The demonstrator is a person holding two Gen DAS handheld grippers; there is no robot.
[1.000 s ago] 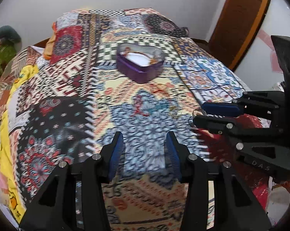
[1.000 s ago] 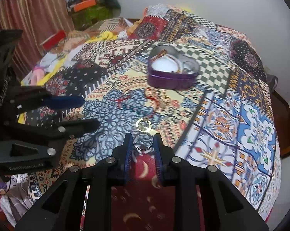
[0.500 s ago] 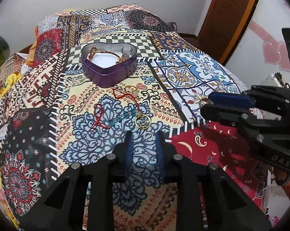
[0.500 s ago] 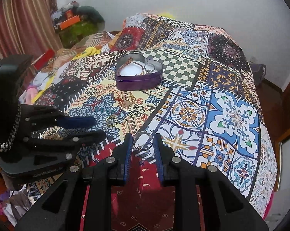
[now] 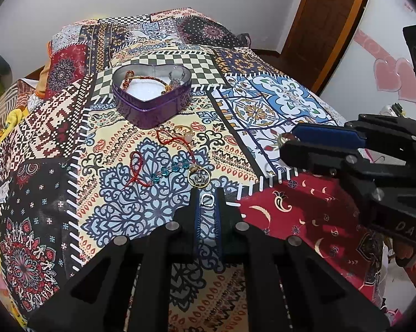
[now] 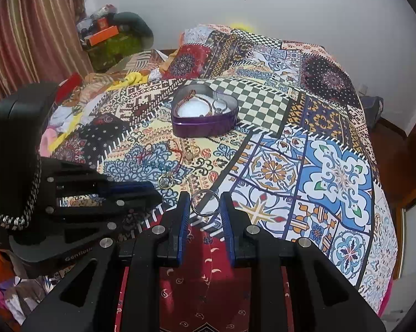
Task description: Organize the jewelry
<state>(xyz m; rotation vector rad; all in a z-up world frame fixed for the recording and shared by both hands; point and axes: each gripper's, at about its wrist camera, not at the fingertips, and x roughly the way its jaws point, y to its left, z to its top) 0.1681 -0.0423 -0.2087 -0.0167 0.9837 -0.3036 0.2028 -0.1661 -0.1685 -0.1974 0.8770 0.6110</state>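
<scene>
A purple heart-shaped tin (image 5: 152, 99) sits on the patterned bedspread with a cord bracelet and other pieces inside; it also shows in the right wrist view (image 6: 205, 116). My left gripper (image 5: 207, 200) is shut on a small silver ring (image 5: 207, 199), held above the cloth. My right gripper (image 6: 205, 206) is shut on a larger silver ring (image 6: 205, 206), held above the cloth, and shows at the right of the left wrist view (image 5: 288, 141). On the cloth lie a gold pendant ring (image 5: 199, 178), a red cord (image 5: 137, 167), teal beads (image 5: 170, 170) and a red bracelet (image 5: 174, 138).
The bedspread (image 5: 277, 105) drops off at the right edge towards a wooden door (image 5: 326, 22). Clutter and striped curtains (image 6: 28, 36) stand left of the bed. The left gripper's body (image 6: 69, 193) fills the left of the right wrist view.
My left gripper has closed from open onto the small silver ring and lifted it. My right gripper has pulled back and up from the cloth with the larger ring.
</scene>
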